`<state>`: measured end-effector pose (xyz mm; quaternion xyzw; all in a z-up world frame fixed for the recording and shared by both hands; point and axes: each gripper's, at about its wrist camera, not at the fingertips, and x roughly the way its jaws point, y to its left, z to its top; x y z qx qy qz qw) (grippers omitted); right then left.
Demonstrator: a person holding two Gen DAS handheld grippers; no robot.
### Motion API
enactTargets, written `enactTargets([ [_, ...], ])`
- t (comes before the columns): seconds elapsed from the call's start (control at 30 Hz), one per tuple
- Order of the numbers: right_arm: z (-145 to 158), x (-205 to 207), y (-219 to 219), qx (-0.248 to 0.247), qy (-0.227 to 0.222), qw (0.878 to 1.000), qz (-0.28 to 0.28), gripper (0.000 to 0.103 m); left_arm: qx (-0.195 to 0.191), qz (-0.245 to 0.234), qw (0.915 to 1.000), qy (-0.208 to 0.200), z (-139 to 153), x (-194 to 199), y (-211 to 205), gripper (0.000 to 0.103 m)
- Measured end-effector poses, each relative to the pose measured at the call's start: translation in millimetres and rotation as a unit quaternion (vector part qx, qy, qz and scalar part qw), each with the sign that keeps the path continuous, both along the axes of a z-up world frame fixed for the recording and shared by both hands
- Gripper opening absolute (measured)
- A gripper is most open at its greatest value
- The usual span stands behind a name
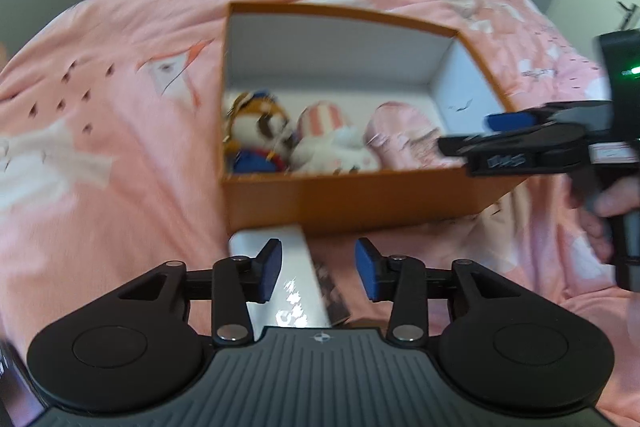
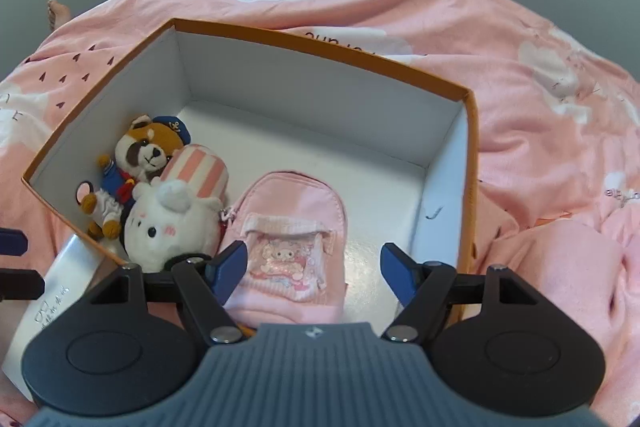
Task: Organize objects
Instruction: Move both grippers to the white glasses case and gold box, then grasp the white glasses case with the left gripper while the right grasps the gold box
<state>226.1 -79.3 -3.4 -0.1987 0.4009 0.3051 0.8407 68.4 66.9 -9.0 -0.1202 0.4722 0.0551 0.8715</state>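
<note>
Three soft items sit inside the orange box (image 2: 470, 163); your right gripper (image 2: 312, 271), spread wide and empty, hovers above the pink mini backpack (image 2: 292, 223). It's light and squashy, so pinch its top edge. Your left gripper (image 1: 318, 269), near the box's front wall, is also parted, empty.

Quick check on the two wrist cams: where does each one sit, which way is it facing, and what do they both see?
Left wrist: low, outside the orange box's near wall, facing it over a white flat box; shows the open left gripper, plus the right gripper and the hand holding it.
Right wrist: above the near rim, looking down into the box; shows the open right gripper over the pink mini backpack.
Shared: box, raccoon plush, white plush, backpack, pink duvet.
</note>
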Motion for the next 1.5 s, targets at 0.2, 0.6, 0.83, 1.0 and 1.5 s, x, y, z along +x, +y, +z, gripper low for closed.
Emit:
enactTargets([
  [0.2,19.0,-40.4,-16.8,0.057,-0.025,0.998,-0.006,0.07,-0.009,0.03,0.9993,0.021,-24.5,-13.6,-3.4,0.065],
  [0.6,-6.5,-112.0,-14.2,0.109,0.124,0.986,0.031,0.063,-0.025,0.072,0.9968,0.024,-35.5,-32.2,12.9,0.077],
  [0.83,-19.9,-126.7,2.8,0.107,0.177,0.977,0.054,0.063,-0.041,0.083,0.9955,0.02,-38.8,-36.2,20.4,0.077],
  [1.0,-25.7,-129.3,11.6,0.103,0.196,0.973,0.065,0.063,-0.051,0.085,0.9949,0.019,-39.9,-37.6,23.8,0.077],
  [1.5,-46.1,-120.5,13.7,0.095,0.225,0.969,0.038,0.051,-0.058,0.08,0.9949,0.021,-42.9,-35.0,20.8,0.077],
])
